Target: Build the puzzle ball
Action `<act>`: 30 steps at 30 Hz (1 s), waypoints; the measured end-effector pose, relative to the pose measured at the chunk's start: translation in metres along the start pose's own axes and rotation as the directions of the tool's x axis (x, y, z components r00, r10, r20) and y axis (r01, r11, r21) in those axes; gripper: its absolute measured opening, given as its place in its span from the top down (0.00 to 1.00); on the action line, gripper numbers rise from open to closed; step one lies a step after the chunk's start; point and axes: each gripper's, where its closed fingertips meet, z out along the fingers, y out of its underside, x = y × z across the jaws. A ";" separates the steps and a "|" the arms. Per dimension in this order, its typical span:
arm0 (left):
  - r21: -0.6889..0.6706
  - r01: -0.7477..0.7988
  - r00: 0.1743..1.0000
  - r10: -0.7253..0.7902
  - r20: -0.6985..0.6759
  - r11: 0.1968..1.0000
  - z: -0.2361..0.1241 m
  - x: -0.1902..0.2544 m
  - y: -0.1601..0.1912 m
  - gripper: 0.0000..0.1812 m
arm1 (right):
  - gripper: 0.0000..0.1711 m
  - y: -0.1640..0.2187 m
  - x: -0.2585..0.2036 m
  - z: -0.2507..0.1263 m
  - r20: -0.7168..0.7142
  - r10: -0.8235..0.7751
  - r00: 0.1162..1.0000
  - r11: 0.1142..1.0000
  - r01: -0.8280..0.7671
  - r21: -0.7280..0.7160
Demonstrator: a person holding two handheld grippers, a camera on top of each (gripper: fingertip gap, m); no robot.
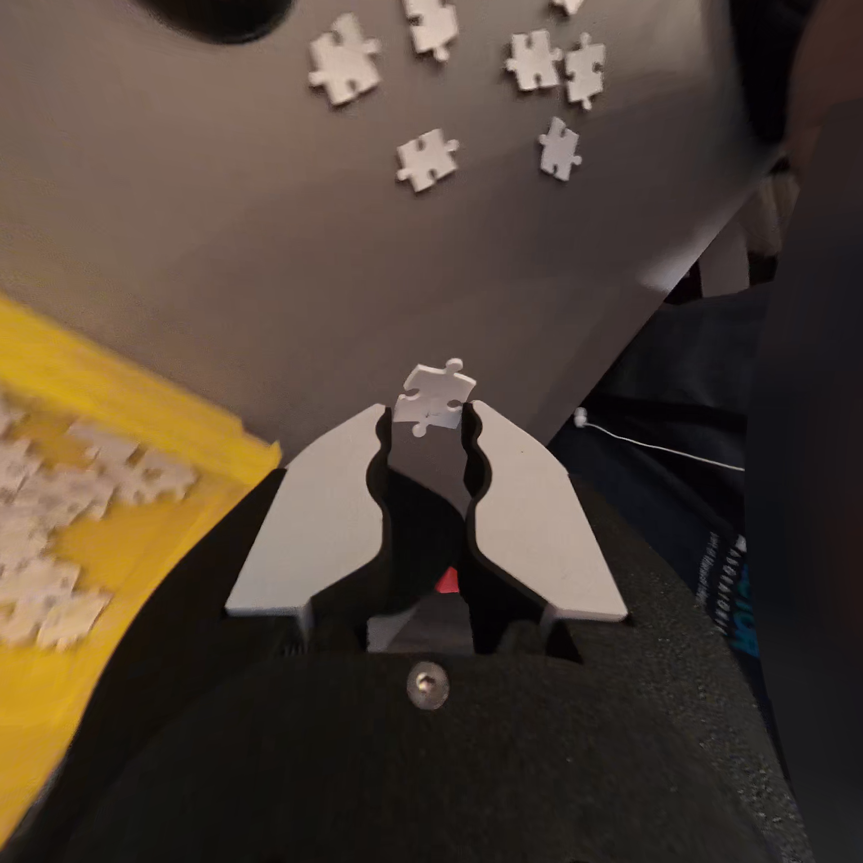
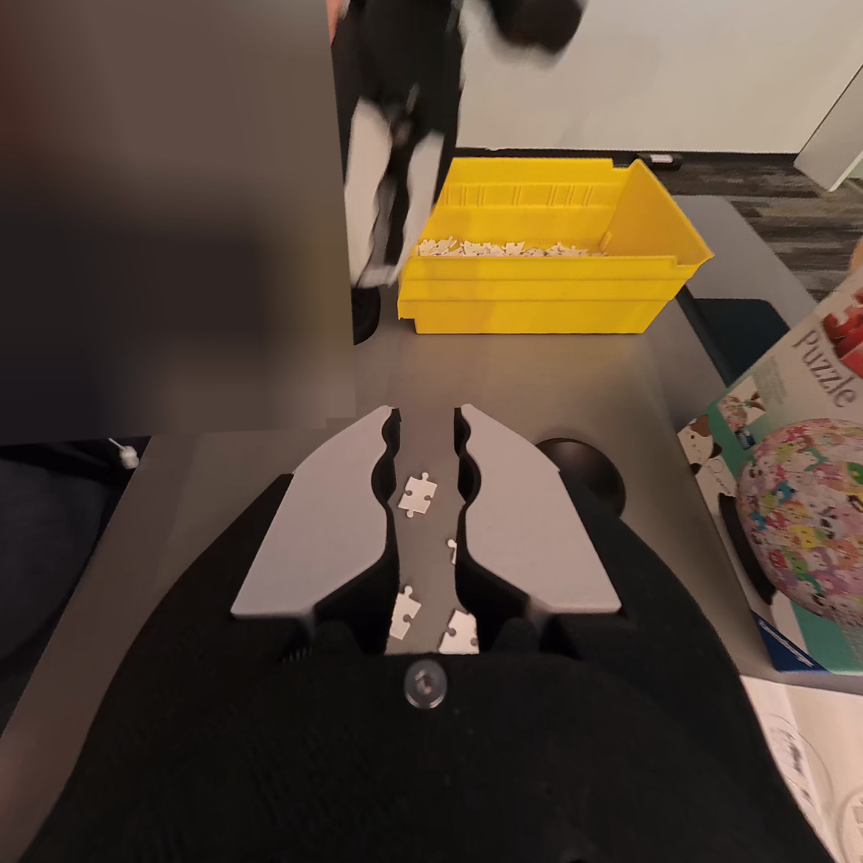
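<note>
The left tool (image 1: 427,411) pinches one white puzzle piece (image 1: 434,394) at its fingertips, lifted over the grey desk (image 1: 187,210) beside the yellow bin (image 1: 116,397) of pieces. The right tool (image 2: 427,415) hangs with its fingers parted and empty — loose pieces (image 2: 419,495) lie on the desk beneath it, the puzzle box (image 2: 794,513) to the right.

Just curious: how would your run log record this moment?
left gripper: holds puzzle piece | right gripper: open, empty | yellow bin: more pieces
</note>
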 end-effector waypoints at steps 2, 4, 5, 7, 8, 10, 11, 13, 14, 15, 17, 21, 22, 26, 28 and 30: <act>-0.035 -0.085 0.996 0.086 0.035 0.996 0.035 0.009 -0.005 0.84 | 0.86 0.000 0.000 -0.007 -0.007 -0.008 1.000 1.000 0.008 -0.010; -0.064 -0.129 0.989 0.133 0.058 0.990 0.068 0.011 -0.010 0.84 | 0.86 0.002 -0.001 -0.014 -0.013 -0.022 1.000 0.999 0.022 -0.034; -0.080 -0.139 0.987 0.145 0.069 0.987 0.082 0.009 -0.011 0.84 | 0.86 0.002 -0.003 -0.018 -0.008 -0.025 1.000 0.999 0.025 -0.046; -0.096 -0.141 0.985 0.150 0.085 0.985 0.102 0.004 -0.015 0.84 | 0.86 0.004 -0.010 -0.024 0.019 -0.035 0.999 0.997 0.036 -0.069; -0.102 -0.135 0.983 0.146 0.110 0.986 0.108 -0.002 -0.017 0.84 | 0.86 0.005 -0.014 -0.027 0.037 -0.042 0.998 0.996 0.045 -0.081; -0.115 -0.137 0.976 0.154 0.156 0.984 0.116 -0.012 -0.021 0.84 | 0.86 0.009 -0.023 -0.031 0.074 -0.057 0.996 0.991 0.065 -0.119; -0.128 -0.130 0.972 0.151 0.178 0.983 0.118 -0.016 -0.021 0.84 | 0.86 0.012 -0.025 -0.032 0.079 -0.071 0.994 0.987 0.081 -0.139; -0.152 -0.114 0.974 0.141 0.177 0.982 0.122 -0.019 -0.018 0.84 | 0.86 0.015 -0.029 -0.033 0.086 -0.099 0.991 0.979 0.112 -0.167; -0.168 -0.101 0.976 0.130 0.175 0.981 0.123 -0.020 -0.016 0.84 | 0.86 0.016 -0.030 -0.033 0.091 -0.107 0.990 0.977 0.122 -0.172; -0.182 -0.089 0.977 0.121 0.174 0.979 0.124 -0.022 -0.014 0.84 | 0.86 0.016 -0.031 -0.033 0.095 -0.110 0.989 0.977 0.126 -0.174; -0.178 -0.062 0.984 0.090 0.154 0.982 0.123 -0.021 -0.015 0.84 | 0.86 0.015 -0.032 -0.033 0.098 -0.113 0.989 0.976 0.129 -0.175; -0.178 -0.006 0.998 0.019 0.068 0.984 0.115 -0.014 -0.012 0.81 | 0.86 0.017 -0.030 -0.035 0.098 -0.109 0.989 0.976 0.125 -0.180; -0.163 0.001 0.998 0.010 0.063 0.987 0.110 -0.015 -0.013 0.81 | 0.86 0.017 -0.030 -0.035 0.097 -0.108 0.990 0.976 0.124 -0.179; -0.098 -0.026 0.994 0.035 0.099 0.995 0.097 -0.026 -0.020 0.81 | 0.86 0.016 -0.029 -0.037 0.094 -0.109 0.990 0.977 0.124 -0.174; -0.106 -0.031 0.995 0.041 0.091 0.994 0.096 -0.026 -0.016 0.82 | 0.86 0.016 -0.028 -0.037 0.090 -0.110 0.990 0.977 0.124 -0.176; -0.097 -0.026 0.995 0.034 0.088 0.995 0.092 -0.023 -0.013 0.86 | 0.86 0.017 -0.028 -0.036 0.089 -0.109 0.990 0.977 0.124 -0.176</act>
